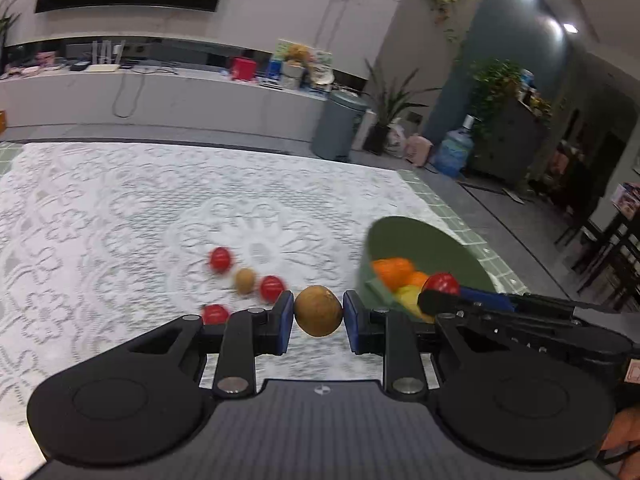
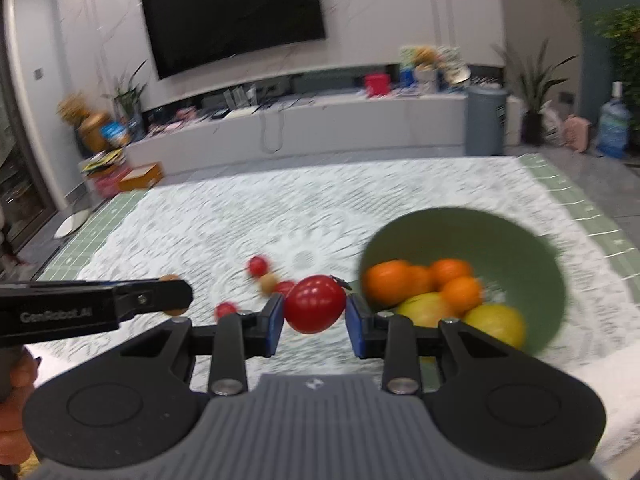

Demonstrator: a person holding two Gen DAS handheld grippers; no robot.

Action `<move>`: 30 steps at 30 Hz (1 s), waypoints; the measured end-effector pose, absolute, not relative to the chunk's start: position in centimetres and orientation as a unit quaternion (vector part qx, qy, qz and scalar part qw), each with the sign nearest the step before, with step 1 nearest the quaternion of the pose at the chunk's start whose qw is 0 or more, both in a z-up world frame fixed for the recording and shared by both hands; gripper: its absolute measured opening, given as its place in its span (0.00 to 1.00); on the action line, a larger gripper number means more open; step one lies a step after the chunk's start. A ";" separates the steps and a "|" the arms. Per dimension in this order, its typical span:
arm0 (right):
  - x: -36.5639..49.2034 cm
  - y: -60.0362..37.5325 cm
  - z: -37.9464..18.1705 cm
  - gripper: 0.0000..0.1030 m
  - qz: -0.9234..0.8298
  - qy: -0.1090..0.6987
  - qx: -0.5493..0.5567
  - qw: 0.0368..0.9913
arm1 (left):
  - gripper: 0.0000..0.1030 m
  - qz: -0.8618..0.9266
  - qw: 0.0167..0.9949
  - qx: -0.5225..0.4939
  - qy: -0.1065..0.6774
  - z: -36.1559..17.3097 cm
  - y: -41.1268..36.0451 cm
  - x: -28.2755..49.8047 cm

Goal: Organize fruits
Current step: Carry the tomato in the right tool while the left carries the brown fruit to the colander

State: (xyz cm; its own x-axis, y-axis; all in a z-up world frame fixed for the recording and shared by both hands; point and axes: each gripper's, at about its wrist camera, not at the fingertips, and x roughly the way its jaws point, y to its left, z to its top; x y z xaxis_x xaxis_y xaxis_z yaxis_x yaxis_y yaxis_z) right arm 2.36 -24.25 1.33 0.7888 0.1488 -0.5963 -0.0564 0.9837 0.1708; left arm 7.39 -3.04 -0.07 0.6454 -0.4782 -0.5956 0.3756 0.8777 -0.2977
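My left gripper (image 1: 318, 312) is shut on a round brown fruit (image 1: 318, 311), held above the lace cloth. Between the blue pads of my right gripper (image 2: 315, 312) sits a red tomato (image 2: 315, 309), gripped just left of the green bowl (image 2: 460, 232). The bowl (image 1: 424, 240) holds oranges (image 2: 388, 282) and yellow fruits (image 2: 496, 324). Three small red tomatoes (image 1: 220, 259) (image 1: 272, 288) (image 1: 215, 314) and a small brown fruit (image 1: 245, 280) lie loose on the cloth. In each view the other gripper shows side on: the right (image 1: 440, 294) with its tomato, the left (image 2: 172, 296).
The table wears a white lace cloth (image 1: 100, 220) over a green tiled top (image 2: 580, 200). The bowl stands near the table's right edge. A person's hand (image 2: 16, 380) holds the left gripper. Beyond the table are a TV wall, a low counter and a grey bin (image 1: 340, 128).
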 end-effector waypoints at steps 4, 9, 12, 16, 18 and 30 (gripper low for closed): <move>1.8 -27.2 2.0 0.30 0.023 0.308 0.093 0.946 | 0.29 -0.259 0.899 -0.050 0.350 0.1 -6.1 7.8; 2.0 -30.6 1.6 0.30 0.011 0.304 0.161 0.939 | 0.29 -0.278 0.897 0.002 0.344 0.1 -10.1 8.3; 2.6 -32.7 0.7 0.30 0.014 0.311 0.223 0.924 | 0.29 -0.286 0.894 0.017 0.345 -0.1 -11.8 9.0; 3.3 -34.0 0.2 0.30 0.009 0.311 0.267 0.912 | 0.29 -0.293 0.888 0.024 0.355 -0.5 -13.3 10.4; 3.8 -34.3 0.2 0.31 0.007 0.309 0.277 0.910 | 0.29 -0.296 0.884 0.025 0.360 -0.8 -13.8 11.1; 8.6 -36.0 -1.6 0.31 0.007 0.332 0.318 0.888 | 0.29 -0.283 0.886 0.076 0.360 -2.6 -16.4 14.3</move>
State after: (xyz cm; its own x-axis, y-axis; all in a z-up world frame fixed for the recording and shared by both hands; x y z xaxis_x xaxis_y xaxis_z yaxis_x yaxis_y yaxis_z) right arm 8.60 -36.03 -1.56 0.7796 0.2230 -0.5853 0.1995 0.7973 0.5696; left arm 14.34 -16.42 -2.62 0.5813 -0.4466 -0.6802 0.5556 0.8286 -0.0691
